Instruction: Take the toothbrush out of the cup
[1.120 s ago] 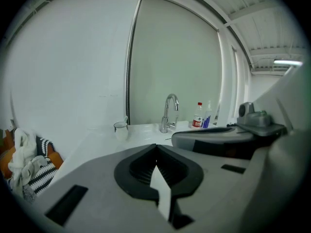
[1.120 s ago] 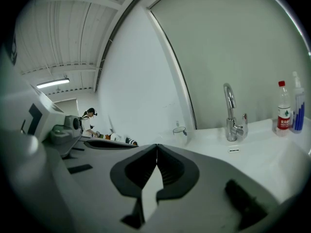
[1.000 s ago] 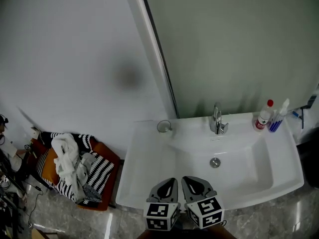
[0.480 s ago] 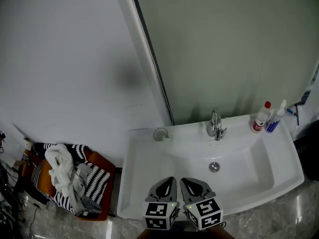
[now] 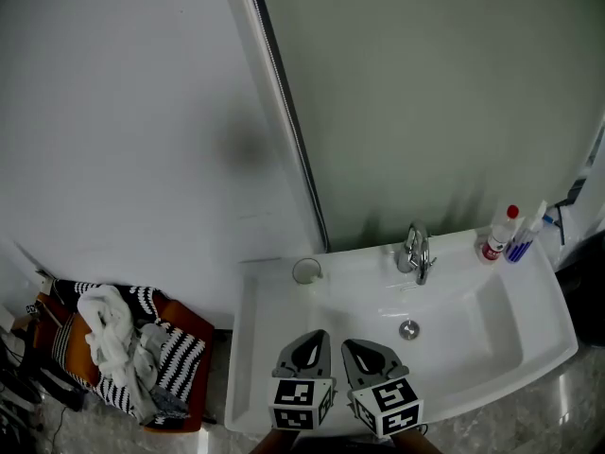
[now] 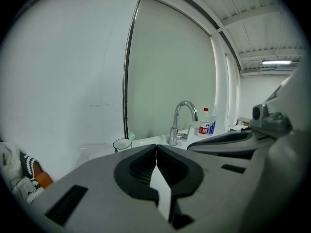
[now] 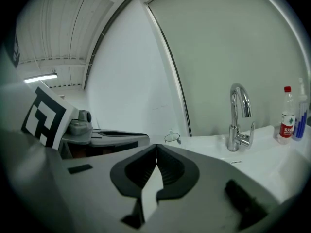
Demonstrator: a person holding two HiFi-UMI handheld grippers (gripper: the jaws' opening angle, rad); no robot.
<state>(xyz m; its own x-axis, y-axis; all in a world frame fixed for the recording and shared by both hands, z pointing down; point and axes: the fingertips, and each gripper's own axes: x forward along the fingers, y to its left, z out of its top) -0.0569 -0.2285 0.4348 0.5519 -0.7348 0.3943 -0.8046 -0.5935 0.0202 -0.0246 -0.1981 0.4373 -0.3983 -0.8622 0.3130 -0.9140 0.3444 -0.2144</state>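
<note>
Head view showed the cup (image 5: pixel 306 270) standing upright on the back left corner of the white sink (image 5: pixel 274 320), close to the wall; whether a toothbrush stood in it could not be made out in any view. To its right along the back rim rose the chrome faucet (image 5: pixel 416 252), and further right, near the far corner, a red-capped bottle (image 5: pixel 495 239) stood just beside a blue-and-white bottle (image 5: pixel 523 239). The left claw (image 5: pixel 315 340) and right claw (image 5: pixel 355 343) hung side by side over the sink's front edge, well apart from the cup. Each claw's own view showed its jaws closed together with nothing between them. Striped cloths (image 5: pixel 123 348) lay heaped left of the sink.
</note>
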